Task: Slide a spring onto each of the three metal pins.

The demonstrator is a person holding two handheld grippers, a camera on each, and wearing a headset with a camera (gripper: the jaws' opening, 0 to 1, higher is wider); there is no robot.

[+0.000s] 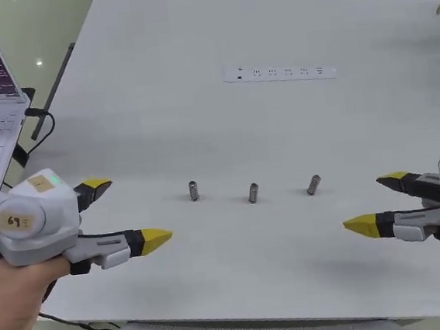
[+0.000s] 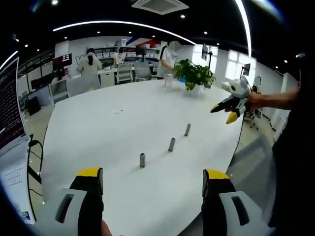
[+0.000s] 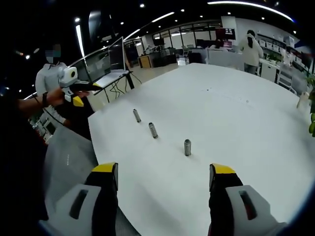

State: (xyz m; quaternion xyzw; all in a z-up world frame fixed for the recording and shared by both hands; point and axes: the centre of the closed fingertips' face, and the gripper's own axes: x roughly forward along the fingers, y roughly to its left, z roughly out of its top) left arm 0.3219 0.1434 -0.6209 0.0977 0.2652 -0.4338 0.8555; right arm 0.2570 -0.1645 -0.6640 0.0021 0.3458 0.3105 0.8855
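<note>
1. our left gripper [image 1: 128, 210], grey with yellow tips, hovers over the white worktop [image 1: 279, 128]; its jaws are apart and hold nothing.
2. our right gripper [image 1: 373, 201] is the same: jaws apart, empty.
3. the left pin [image 1: 194, 191], the middle pin [image 1: 253, 193] and the right pin [image 1: 313, 185], all short grey metal, stand in one row between both grippers.
4. the row runs from side to side; each long axis is about upright, and the right pin leans a little.
5. the left pin is nearer to the left gripper, the right pin to the right gripper.
6. spring coils [image 3: 153, 130] seem to wrap every pin, so we judge the task is probably done; it is too small to be sure.
</note>
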